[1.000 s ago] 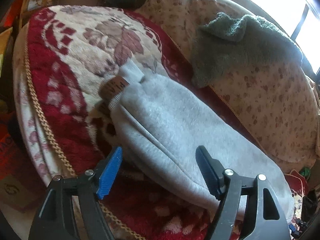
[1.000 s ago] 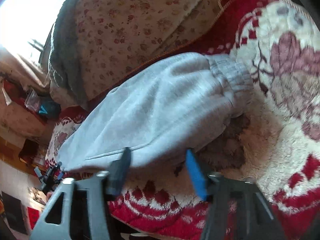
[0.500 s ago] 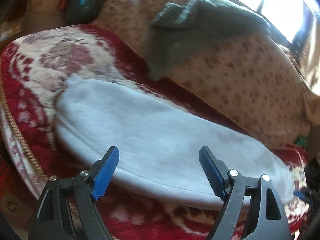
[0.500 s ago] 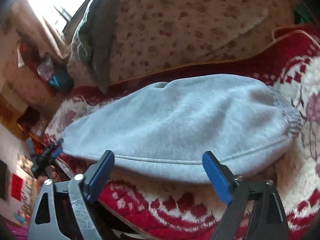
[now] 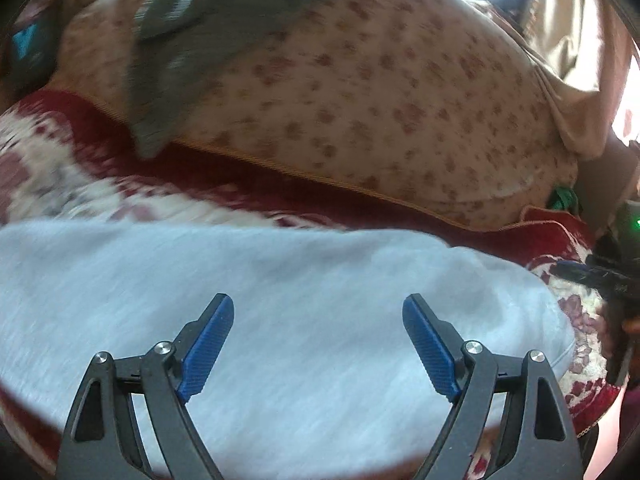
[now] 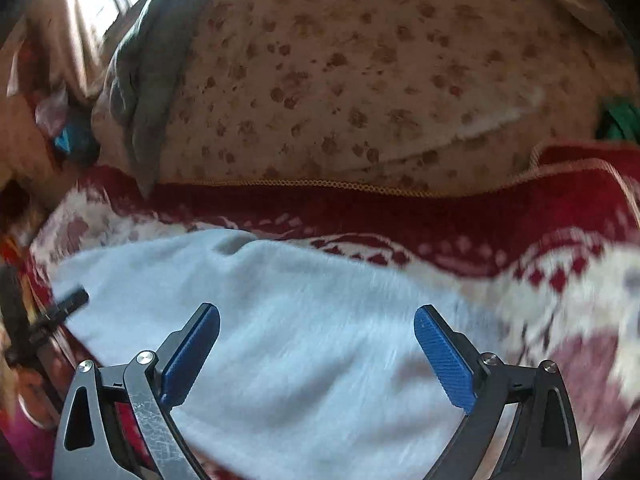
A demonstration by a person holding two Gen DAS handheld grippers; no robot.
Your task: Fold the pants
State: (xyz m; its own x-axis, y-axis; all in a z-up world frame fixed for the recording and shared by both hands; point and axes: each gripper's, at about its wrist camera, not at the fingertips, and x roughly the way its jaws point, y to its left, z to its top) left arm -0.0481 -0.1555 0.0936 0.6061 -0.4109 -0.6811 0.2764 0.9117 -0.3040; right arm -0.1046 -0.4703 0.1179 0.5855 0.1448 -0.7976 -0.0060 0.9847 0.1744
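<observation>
The grey pants (image 5: 280,300) lie folded on a red-and-cream blanket (image 6: 560,264). The left tool (image 5: 318,340) and right tool (image 6: 316,352) hang over them, jaws spreading wider, gripping nothing.

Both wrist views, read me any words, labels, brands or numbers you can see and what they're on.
None can be read in either view.
Pants: plain grey fleece, no label showing.
Blanket and cushion: patterns only.
Everything is motion-blurred.
</observation>
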